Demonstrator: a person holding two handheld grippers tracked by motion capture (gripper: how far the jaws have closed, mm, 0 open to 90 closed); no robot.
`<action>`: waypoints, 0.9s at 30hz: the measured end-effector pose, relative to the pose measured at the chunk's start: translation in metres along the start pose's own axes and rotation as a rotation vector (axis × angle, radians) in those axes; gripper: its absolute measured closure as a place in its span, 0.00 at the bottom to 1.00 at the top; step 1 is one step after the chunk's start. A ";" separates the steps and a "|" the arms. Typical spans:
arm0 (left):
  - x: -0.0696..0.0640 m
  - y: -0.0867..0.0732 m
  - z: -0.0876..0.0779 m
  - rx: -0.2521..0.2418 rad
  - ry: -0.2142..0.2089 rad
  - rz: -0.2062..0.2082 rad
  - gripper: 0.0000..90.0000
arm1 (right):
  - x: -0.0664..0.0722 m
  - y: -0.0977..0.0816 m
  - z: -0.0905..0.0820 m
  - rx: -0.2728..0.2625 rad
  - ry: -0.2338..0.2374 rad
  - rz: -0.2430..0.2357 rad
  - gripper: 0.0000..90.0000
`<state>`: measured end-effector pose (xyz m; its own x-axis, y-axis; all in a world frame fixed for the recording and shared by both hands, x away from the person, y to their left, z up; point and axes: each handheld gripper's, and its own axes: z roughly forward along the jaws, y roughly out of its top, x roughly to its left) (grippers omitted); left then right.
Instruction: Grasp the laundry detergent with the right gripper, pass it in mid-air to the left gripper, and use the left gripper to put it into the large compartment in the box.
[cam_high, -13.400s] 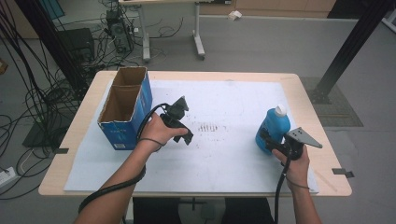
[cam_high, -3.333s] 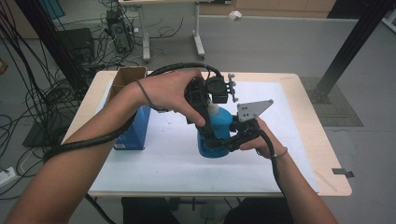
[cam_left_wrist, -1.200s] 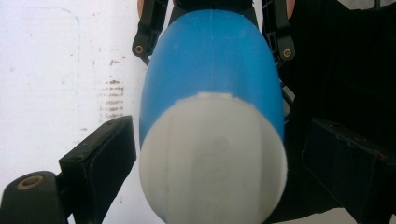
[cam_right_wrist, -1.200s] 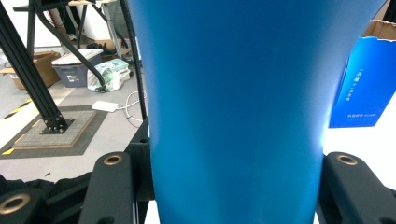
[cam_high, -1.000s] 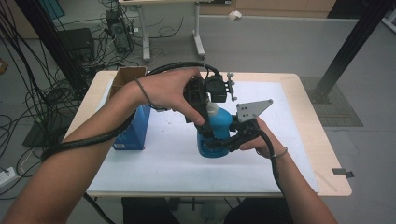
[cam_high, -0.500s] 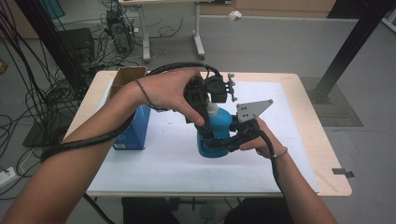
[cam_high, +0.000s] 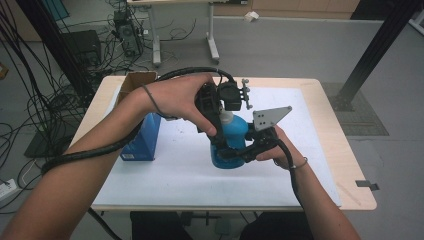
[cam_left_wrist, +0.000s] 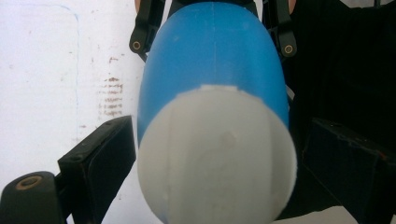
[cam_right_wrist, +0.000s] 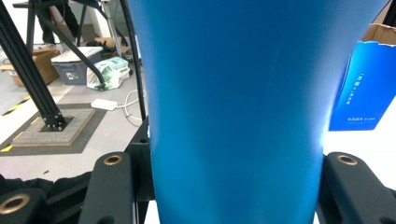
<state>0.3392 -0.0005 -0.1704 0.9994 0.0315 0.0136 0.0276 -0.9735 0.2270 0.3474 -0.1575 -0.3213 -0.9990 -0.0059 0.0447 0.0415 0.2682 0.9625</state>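
A blue bottle (cam_high: 239, 134) with a white cap (cam_left_wrist: 217, 158) stands upright on the white sheet (cam_high: 165, 180) at the table's middle. My right gripper (cam_high: 229, 153) comes in level from the right and is shut on the bottle's lower body (cam_right_wrist: 238, 102), one black jaw on each side. My left gripper (cam_high: 223, 119) comes down from above over the bottle's top. In the left gripper view its pads (cam_left_wrist: 109, 149) sit tight against the sides of the cap, with the blue body (cam_left_wrist: 212, 56) below and the right gripper's jaws beyond.
An open-topped blue carton (cam_high: 147, 135) stands on the table left of the bottle, also in the right gripper view (cam_right_wrist: 362, 93). The wooden table (cam_high: 325, 100) shows bare edges around the sheet. Cables, a desk and a black frame post stand on the floor beyond.
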 end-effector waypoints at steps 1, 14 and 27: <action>0.000 0.000 0.000 -0.004 -0.001 0.000 0.11 | 0.000 0.000 0.000 0.002 0.002 0.000 0.49; 0.001 -0.001 -0.001 -0.001 0.004 -0.002 0.11 | 0.000 0.002 0.002 0.003 0.006 -0.004 0.49; -0.001 0.006 0.001 0.003 0.001 0.019 0.21 | 0.000 0.003 0.003 0.003 0.008 -0.007 0.49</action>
<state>0.3386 -0.0065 -0.1695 0.9997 0.0131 0.0193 0.0085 -0.9745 0.2242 0.3471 -0.1539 -0.3194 -0.9991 -0.0155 0.0401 0.0344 0.2711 0.9619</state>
